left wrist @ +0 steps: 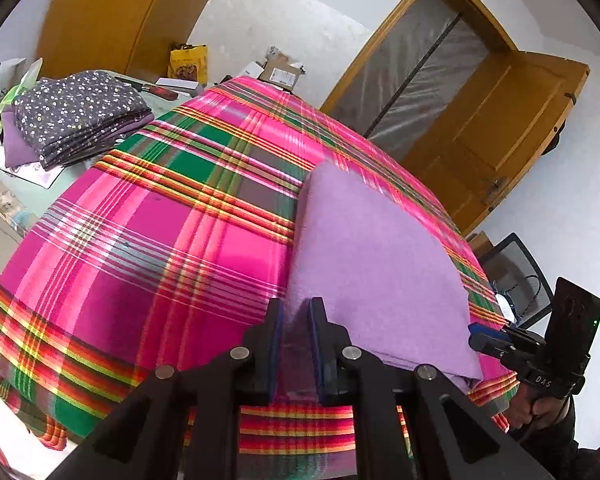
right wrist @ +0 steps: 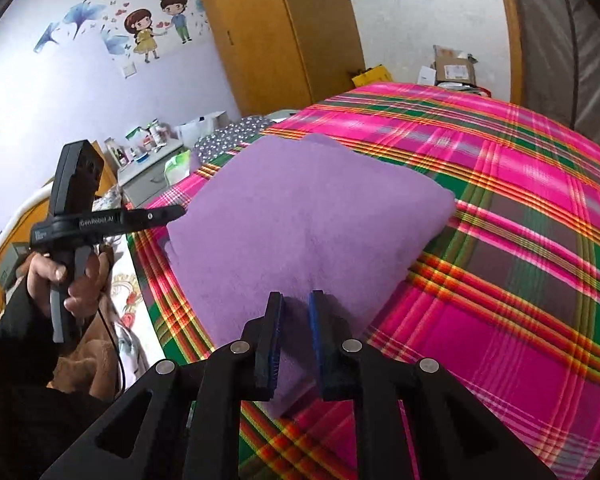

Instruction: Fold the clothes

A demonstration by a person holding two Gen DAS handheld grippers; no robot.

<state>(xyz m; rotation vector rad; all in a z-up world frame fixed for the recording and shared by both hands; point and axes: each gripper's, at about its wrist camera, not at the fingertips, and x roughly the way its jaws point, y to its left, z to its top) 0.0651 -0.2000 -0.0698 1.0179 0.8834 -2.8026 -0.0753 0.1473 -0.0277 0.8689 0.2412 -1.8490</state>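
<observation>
A folded purple cloth (right wrist: pixel 300 216) lies on a pink plaid blanket (left wrist: pixel 148 224). The left gripper (left wrist: pixel 296 308) pinches the near edge of the cloth, and its two fingers are close together with cloth between them. The right gripper (right wrist: pixel 296 300) sits over the cloth's near corner, with its fingers a little apart and cloth showing in the gap. Far ahead and left of the left gripper sits a pile (left wrist: pixel 76 112) of folded dotted clothes.

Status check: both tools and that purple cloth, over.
Left tool and right tool both shut on purple cloth at its near edge. Cloth folded, lying on plaid blanket. Nothing in the way.
</observation>
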